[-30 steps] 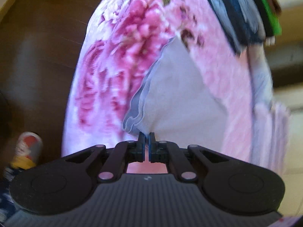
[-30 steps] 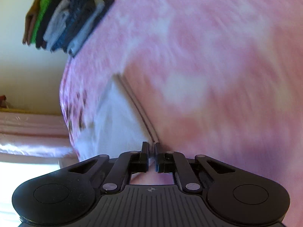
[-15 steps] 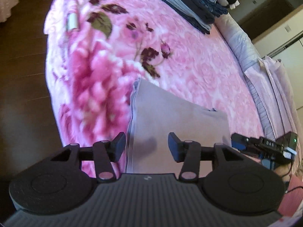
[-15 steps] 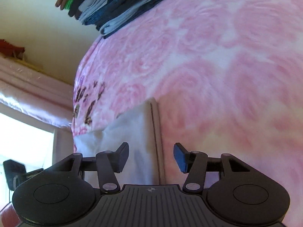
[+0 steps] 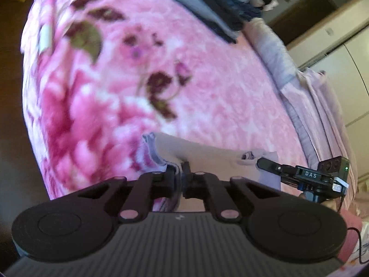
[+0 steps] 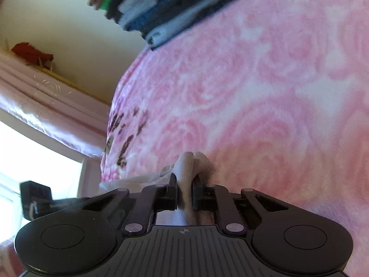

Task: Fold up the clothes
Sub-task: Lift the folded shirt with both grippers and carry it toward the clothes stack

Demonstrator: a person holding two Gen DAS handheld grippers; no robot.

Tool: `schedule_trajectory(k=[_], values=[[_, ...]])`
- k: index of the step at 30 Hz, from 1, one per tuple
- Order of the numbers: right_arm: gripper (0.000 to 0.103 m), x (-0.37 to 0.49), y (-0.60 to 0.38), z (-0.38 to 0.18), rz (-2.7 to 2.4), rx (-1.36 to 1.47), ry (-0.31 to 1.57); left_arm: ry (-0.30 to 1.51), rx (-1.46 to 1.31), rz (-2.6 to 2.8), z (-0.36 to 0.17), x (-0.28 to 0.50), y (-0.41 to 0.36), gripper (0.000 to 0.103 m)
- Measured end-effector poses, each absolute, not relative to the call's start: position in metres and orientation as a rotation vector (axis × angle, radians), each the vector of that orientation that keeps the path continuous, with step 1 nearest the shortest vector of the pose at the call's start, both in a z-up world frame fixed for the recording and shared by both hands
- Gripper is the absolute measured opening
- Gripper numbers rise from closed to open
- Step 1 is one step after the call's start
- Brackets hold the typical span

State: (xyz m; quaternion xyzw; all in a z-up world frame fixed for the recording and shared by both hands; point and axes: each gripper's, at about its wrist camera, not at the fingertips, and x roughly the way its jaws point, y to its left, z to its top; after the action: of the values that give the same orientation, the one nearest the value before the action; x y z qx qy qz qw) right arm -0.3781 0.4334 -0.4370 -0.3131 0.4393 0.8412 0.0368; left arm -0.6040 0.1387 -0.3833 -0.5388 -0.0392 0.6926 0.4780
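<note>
A pale lilac garment (image 5: 207, 154) lies on the pink flowered blanket (image 5: 207, 80), near its front edge. My left gripper (image 5: 178, 168) is shut on the garment's left hem, and the cloth bunches up between the pads. In the right wrist view my right gripper (image 6: 185, 180) is closing on the other end of the garment (image 6: 186, 164), with a thick fold pinched between the pads. The right gripper's body (image 5: 299, 173) also shows at the right of the left wrist view. The cloth under both grippers is hidden.
A stack of folded clothes (image 5: 219, 4) (image 6: 166, 7) sits at the far end of the blanket (image 6: 276, 92). Grey and pink bedding (image 5: 276, 53) runs along the bed's right side. A pink curtain (image 6: 46, 115) and a bright window (image 6: 34, 161) are at the left.
Both grippers let go of the garment, stood open above it half a second ago, then closed again on its near edge. The cloth now bunches between the pads.
</note>
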Motion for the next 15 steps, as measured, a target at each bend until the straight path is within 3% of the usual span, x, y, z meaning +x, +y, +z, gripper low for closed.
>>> schedule_trajectory(k=[5, 15], values=[[0.006, -0.350, 0.412, -0.374, 2.623, -0.764, 1.273, -0.108, -1.203, 1.704, -0.327, -0.596, 0.128, 0.002], [0.006, -0.398, 0.429, -0.173, 2.798, -0.338, 0.955, -0.125, -0.800, 1.710, -0.126, -0.655, 0.188, 0.001]])
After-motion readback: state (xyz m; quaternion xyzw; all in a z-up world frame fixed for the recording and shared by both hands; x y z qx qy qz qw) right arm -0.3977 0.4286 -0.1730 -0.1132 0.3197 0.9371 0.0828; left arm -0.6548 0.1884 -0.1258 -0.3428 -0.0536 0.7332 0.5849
